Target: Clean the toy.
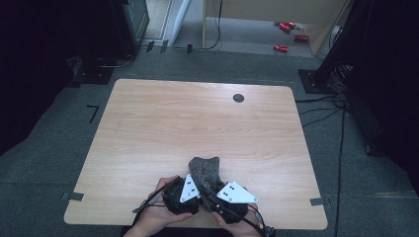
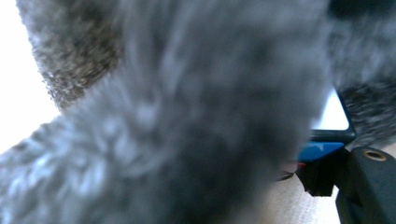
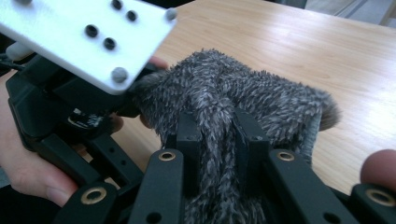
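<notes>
Fuzzy grey sock point(image 3: 219, 107) pinched in right tool point(image 3: 218, 140); left tool's point(image 1: 190, 190) grip unclear.

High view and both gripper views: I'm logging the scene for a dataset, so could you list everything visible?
fuzzy cloth: one, grey, near edge of the table, between the grippers
table: one, light wood, centre
round cap: one, dark, far right part of the tabletop
cans: about four, red, on the floor beyond the table
cables: several, black, floor at right
left hand-held gripper: one, black with white plate, against the cloth
right hand-held gripper: one, black, jaws shut on the fuzzy cloth
hands: two, bottom edge
</notes>
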The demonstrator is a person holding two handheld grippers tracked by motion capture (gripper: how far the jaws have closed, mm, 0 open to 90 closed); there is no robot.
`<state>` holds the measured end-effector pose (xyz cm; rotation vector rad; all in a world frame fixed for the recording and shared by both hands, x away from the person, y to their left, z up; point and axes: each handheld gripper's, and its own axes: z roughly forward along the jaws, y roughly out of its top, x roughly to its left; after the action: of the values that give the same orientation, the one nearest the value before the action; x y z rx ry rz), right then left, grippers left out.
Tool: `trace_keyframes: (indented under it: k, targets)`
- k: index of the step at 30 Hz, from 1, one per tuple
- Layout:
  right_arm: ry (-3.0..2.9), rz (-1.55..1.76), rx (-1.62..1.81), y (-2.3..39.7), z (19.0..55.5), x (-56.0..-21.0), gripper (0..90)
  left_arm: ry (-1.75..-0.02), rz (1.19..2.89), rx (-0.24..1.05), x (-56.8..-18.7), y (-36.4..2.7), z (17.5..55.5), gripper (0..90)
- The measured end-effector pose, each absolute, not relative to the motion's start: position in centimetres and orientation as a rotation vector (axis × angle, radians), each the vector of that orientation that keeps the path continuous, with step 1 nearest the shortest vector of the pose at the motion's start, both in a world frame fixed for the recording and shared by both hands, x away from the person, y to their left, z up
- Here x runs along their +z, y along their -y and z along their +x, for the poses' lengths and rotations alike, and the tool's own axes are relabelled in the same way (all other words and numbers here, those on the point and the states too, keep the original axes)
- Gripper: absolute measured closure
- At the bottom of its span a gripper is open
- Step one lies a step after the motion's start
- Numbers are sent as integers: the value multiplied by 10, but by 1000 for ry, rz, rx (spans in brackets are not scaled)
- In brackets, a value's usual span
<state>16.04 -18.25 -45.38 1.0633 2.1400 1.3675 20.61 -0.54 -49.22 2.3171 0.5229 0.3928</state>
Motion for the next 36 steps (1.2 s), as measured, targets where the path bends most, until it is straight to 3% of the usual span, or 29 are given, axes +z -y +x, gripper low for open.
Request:
trace_keyframes:
  k: [19,28,36]
  targets:
    - [-2123,1097,1389,192,165,-456,768,-532,2289,345,-491,2,208,348]
    - [-2171,1055,1394,177,157,-459,771,-540,2293,350,-494,6,206,348]
    - [-2115,1141,1386,194,168,-460,769,-543,2283,341,-493,4,207,348]
